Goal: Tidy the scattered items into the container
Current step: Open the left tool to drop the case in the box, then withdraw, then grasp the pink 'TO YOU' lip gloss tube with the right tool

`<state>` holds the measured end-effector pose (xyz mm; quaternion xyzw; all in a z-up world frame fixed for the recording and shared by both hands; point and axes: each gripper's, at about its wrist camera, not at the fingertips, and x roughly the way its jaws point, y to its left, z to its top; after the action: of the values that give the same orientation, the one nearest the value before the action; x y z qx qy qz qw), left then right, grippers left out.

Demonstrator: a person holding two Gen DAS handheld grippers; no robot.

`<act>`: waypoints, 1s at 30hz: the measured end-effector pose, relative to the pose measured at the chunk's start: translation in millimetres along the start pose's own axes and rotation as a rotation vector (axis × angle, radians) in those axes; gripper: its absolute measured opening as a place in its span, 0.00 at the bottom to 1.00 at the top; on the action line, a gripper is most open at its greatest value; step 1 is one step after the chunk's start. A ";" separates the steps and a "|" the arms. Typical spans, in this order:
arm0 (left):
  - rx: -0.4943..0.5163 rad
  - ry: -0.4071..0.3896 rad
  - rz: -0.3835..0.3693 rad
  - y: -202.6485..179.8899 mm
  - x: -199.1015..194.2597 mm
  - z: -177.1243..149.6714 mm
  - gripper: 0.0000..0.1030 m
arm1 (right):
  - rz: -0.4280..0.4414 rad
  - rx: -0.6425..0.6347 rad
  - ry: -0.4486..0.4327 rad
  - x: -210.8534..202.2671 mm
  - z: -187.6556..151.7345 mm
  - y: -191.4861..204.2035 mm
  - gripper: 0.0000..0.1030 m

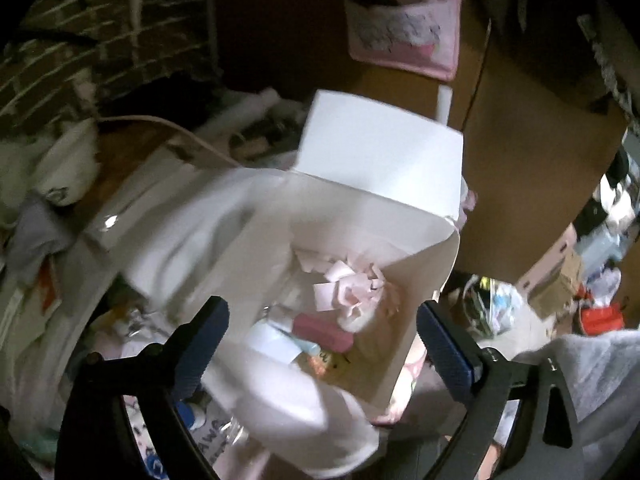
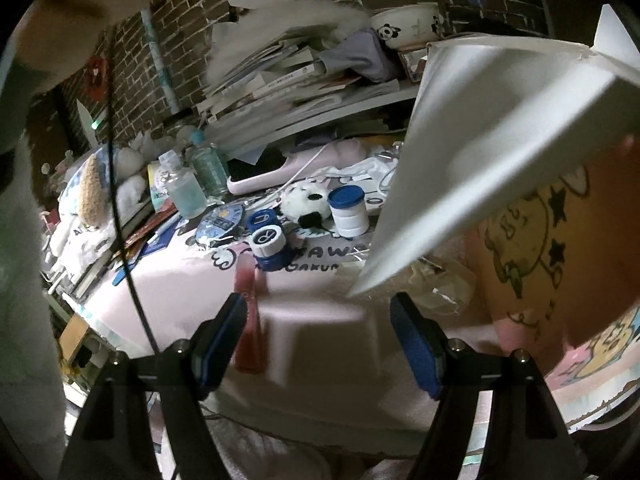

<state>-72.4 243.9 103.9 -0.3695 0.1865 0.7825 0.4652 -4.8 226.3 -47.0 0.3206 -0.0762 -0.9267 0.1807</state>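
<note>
White box [image 1: 360, 216], the open container, sits on the cluttered counter [image 2: 176, 280] with its lid flap [image 1: 384, 152] standing up at the far side. Inside the box lie pale pink paper scraps [image 1: 344, 284], a pink block [image 1: 324, 330], a white folded piece [image 1: 272, 340] and a small yellow-orange item [image 1: 324, 360]; blur hides finer detail. The left tool [image 1: 320, 336] hovers over the box's near edge, its blue-padded fingers [image 1: 200, 344] spread wide with nothing between them.

In the right wrist view the box [image 2: 472, 152] rises at the right, tilted across the picture, with a yellow-orange printed bag or cloth [image 2: 560, 240] just beside it. The right tool [image 2: 320, 340] is also spread wide and grips nothing; a blurred pale shape [image 2: 320, 332] lies beneath the gap and a blurred red strip [image 2: 248, 320] sits by its left finger. Whether either touches the tool cannot be told.

Left of the box, on a pink printed mat [image 2: 180, 292], stand a blue-lidded white jar [image 2: 348, 210], a blue-and-white round case [image 2: 269, 244], a black-and-white plush [image 2: 306, 204] and two clear bottles [image 2: 186, 190]. Behind the box, stacked books and papers [image 2: 280, 88] lean against a brick wall [image 2: 180, 20], with a panda-print bowl [image 2: 408, 24] on top.
</note>
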 end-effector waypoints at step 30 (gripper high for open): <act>-0.480 -0.432 0.519 53.6 -96.4 -244.6 0.96 | -0.001 -0.274 0.004 26.6 -27.7 47.1 1.00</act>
<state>8.5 4.8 12.8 -0.2353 -0.0162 0.9547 0.1816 6.5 171.9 -71.7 0.2950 0.0514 -0.9278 0.2226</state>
